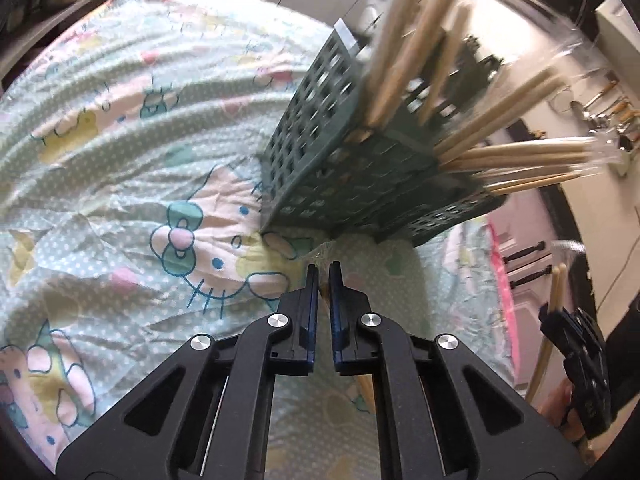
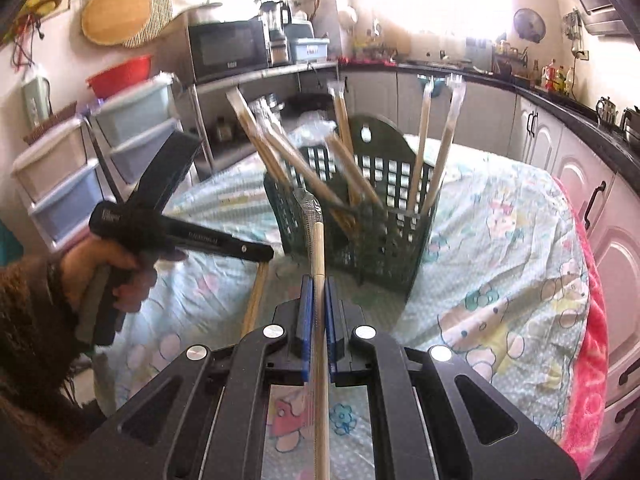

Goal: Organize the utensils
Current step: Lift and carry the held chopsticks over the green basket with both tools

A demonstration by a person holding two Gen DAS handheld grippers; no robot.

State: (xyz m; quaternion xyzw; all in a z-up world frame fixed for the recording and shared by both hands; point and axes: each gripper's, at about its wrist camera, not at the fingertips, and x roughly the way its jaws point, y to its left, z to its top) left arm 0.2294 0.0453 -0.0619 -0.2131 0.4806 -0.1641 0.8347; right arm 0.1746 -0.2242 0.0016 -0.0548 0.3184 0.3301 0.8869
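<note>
Chopsticks (image 2: 318, 236) in clear wrappers were the thing being sorted: one wrapped pair ran lengthwise between the blue fingers of the right gripper (image 2: 319, 280), which pressed on it from both sides. Its long axis followed the gripper's own line, the crimped wrapper tip pointing forward and up toward the green basket (image 2: 352, 240). That gripper was angled down over the counter (image 2: 500, 240), just short of the basket's near wall.

The left gripper (image 1: 324, 270) also pointed down at the cloth, its fingers drawn nearly together. A bit of clear wrapper and a light wooden stick showed at and under them, but whether they gripped it could not be told. In the right wrist view a hand (image 2: 108, 276) with a brown fuzzy sleeve (image 2: 24, 312) held this gripper's handle, left of the basket, with another wrapped pair (image 2: 256, 300) slanting down below it.

The basket stood upright on the cloth, a perforated green box with a taller arched back. Several wrapped pairs (image 2: 420, 152) stood in it, leaning outward in different directions.

The counter was covered by a wrinkled pale cloth (image 1: 132, 160) with cartoon cat prints. Around it were kitchen cabinets (image 2: 560, 152), a microwave (image 2: 228, 48) on a shelf, stacked plastic drawers (image 2: 80, 176) and a bright window (image 2: 440, 8).
</note>
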